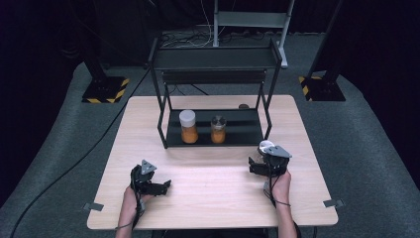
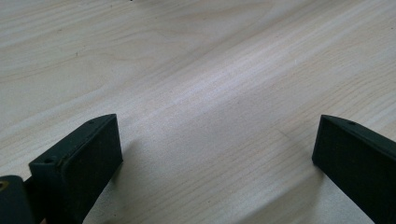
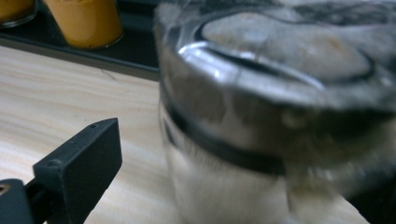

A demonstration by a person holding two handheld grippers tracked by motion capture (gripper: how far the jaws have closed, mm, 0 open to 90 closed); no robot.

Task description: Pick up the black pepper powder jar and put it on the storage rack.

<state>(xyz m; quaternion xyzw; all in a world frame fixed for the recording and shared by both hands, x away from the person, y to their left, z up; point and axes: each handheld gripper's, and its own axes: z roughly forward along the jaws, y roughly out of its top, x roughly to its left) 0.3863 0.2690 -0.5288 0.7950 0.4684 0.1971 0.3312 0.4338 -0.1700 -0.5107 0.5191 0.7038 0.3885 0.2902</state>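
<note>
The right gripper (image 1: 262, 166) has a glass jar (image 3: 261, 121) with a metal lid between its jaws, close in front of the black shelf rack (image 1: 214, 134). The jar blurs in the right gripper view and hides the far jaw, so I cannot tell if the jaws press on it or only stand around it. The left gripper (image 1: 157, 186) rests low over the bare table (image 2: 201, 70) with its jaws wide apart and nothing between them. I judge the step in hand is bringing this jar to the lower shelf, or taking it from there. If it goes in, the next move needs a firm grip and a lift over the shelf's front rail. On the shelf stand an orange jar with white lid (image 1: 188, 126) and a second orange jar (image 1: 218, 129). The free place is to their right, near the rack's right post, which can block the way.
</note>
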